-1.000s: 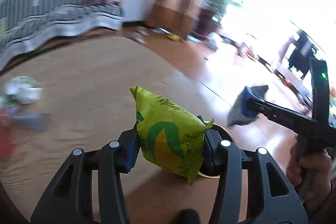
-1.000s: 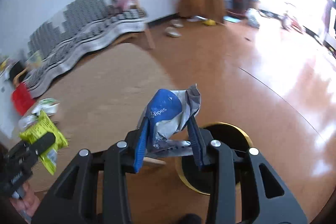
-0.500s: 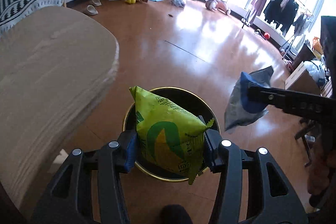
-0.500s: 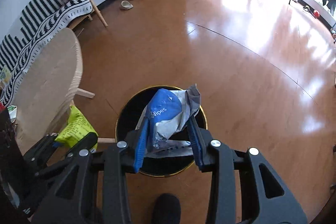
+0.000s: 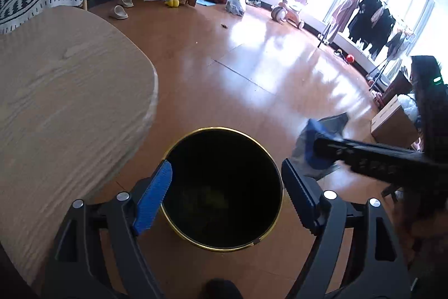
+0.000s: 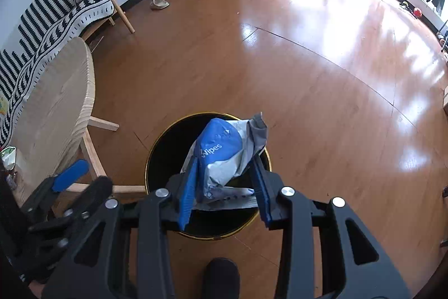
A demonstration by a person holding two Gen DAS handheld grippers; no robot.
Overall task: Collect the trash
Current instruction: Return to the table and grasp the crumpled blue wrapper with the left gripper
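Observation:
A black bin with a gold rim (image 5: pixel 224 128) stands on the wooden floor beside the table. My left gripper (image 5: pixel 225 168) hangs right over its mouth, its jaws opening wide with nothing between them. A faint green-yellow snack packet (image 5: pixel 212 198) lies at the bottom of the bin. My right gripper (image 6: pixel 226 161) is shut on a crumpled blue and white wipes pack (image 6: pixel 221 150), held above the same bin (image 6: pixel 156 147). In the left wrist view that pack (image 5: pixel 303 156) hangs just right of the bin.
A light wooden table (image 5: pixel 70 102) stands close on the bin's left, its leg (image 6: pixel 103 125) beside it. A sofa with a black and white throw (image 6: pixel 56 18) lines the wall. Slippers (image 5: pixel 119 11), a tricycle (image 5: pixel 288 10) and a cardboard box (image 5: pixel 392 119) are farther off.
Both grippers swung from the table to above the bin and sank. The left jaws spread and the green packet left them and now lies in the bin. The right still holds the wipes pack.

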